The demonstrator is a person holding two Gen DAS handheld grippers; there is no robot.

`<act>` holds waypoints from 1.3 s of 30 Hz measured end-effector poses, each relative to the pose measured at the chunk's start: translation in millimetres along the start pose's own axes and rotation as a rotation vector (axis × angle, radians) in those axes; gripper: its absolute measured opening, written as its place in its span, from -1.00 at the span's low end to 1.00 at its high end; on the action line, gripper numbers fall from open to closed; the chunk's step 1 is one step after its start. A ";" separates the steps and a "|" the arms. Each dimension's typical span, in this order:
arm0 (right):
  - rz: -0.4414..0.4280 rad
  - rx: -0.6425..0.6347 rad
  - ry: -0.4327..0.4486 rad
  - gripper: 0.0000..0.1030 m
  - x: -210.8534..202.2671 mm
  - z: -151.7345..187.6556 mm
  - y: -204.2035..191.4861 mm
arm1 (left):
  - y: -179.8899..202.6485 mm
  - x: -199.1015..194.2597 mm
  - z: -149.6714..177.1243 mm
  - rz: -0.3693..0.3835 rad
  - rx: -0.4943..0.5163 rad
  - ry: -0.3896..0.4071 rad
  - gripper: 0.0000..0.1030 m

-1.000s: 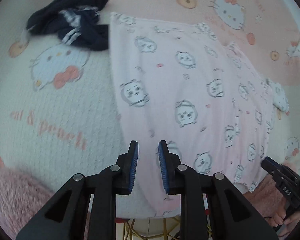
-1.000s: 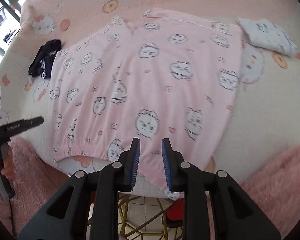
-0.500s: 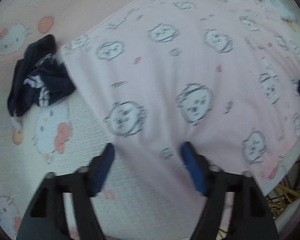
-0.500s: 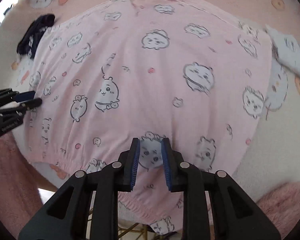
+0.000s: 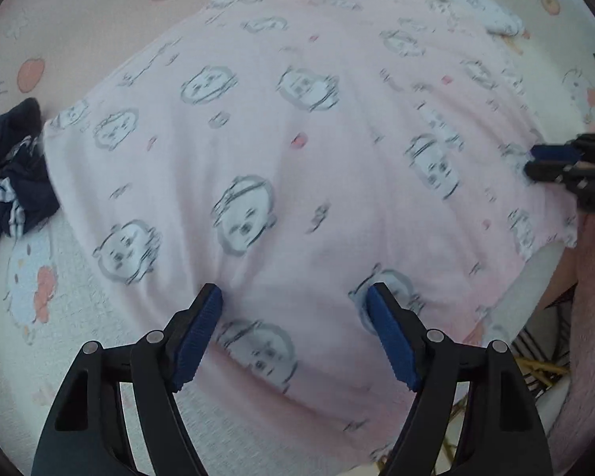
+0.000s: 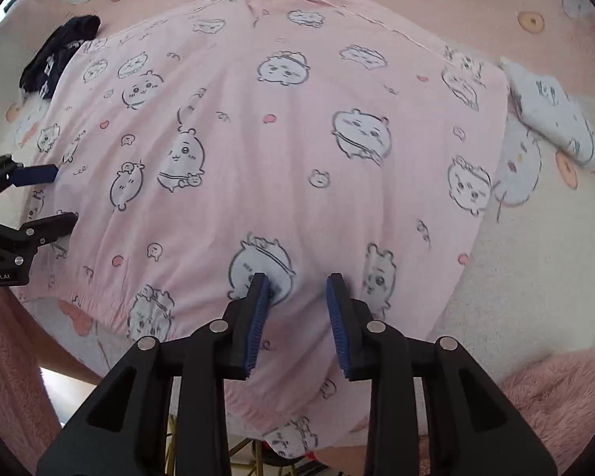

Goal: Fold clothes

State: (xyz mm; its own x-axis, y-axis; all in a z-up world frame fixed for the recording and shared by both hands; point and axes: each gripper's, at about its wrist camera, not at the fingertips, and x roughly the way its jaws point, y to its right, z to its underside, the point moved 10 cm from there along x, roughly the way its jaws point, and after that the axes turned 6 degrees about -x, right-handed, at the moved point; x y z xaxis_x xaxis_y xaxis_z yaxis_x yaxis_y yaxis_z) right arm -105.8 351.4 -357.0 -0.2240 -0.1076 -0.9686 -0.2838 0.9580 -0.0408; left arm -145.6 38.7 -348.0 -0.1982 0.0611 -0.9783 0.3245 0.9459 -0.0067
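A pink garment [image 5: 297, 166] printed with cartoon faces lies spread flat on a Hello Kitty blanket; it also fills the right wrist view [image 6: 281, 150]. My left gripper [image 5: 293, 297] is wide open, its tips close over the garment's near left part. My right gripper [image 6: 297, 283] is open, its tips at the cloth just above the elastic hem. Neither holds anything. The left gripper shows at the left edge of the right wrist view [image 6: 55, 194], and the right gripper at the right edge of the left wrist view [image 5: 543, 160].
A dark navy garment [image 5: 12, 182] lies crumpled by the pink garment's left side, also in the right wrist view [image 6: 55, 59]. A folded white printed cloth [image 6: 551, 119] lies at the right. Pink fluffy fabric [image 6: 555, 388] lies along the near edge of the blanket [image 5: 83, 23].
Both grippers have moved forward over the pink garment. The left gripper opened wide from nearly shut. The right gripper opened from nearly shut in the last half second.
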 end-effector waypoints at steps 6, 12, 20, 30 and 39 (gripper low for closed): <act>0.005 0.156 0.027 -0.35 -20.5 6.6 48.7 | -30.2 -40.8 4.2 0.027 -0.108 0.045 0.52; -0.160 0.057 0.162 -0.35 -33.5 -27.0 -8.0 | 6.6 -67.7 -38.7 0.154 -0.241 0.250 0.52; -0.029 0.063 0.058 -0.11 -9.5 11.3 14.0 | 43.6 11.1 -52.1 0.085 -0.241 0.095 0.52; -0.049 0.159 0.127 0.02 -41.0 -23.0 74.0 | 15.0 3.5 -8.2 0.037 -0.053 -0.047 0.64; 0.017 0.012 0.157 0.02 32.5 -150.9 -2.7 | 1.4 10.5 -102.5 0.048 -0.193 0.136 0.64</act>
State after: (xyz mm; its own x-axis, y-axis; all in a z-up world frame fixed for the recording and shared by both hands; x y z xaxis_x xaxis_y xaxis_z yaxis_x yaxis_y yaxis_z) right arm -253.1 305.2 -351.3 -0.3719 -0.1302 -0.9191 -0.2673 0.9632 -0.0282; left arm -242.0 73.4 -337.0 -0.3133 0.1375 -0.9397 0.1565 0.9834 0.0917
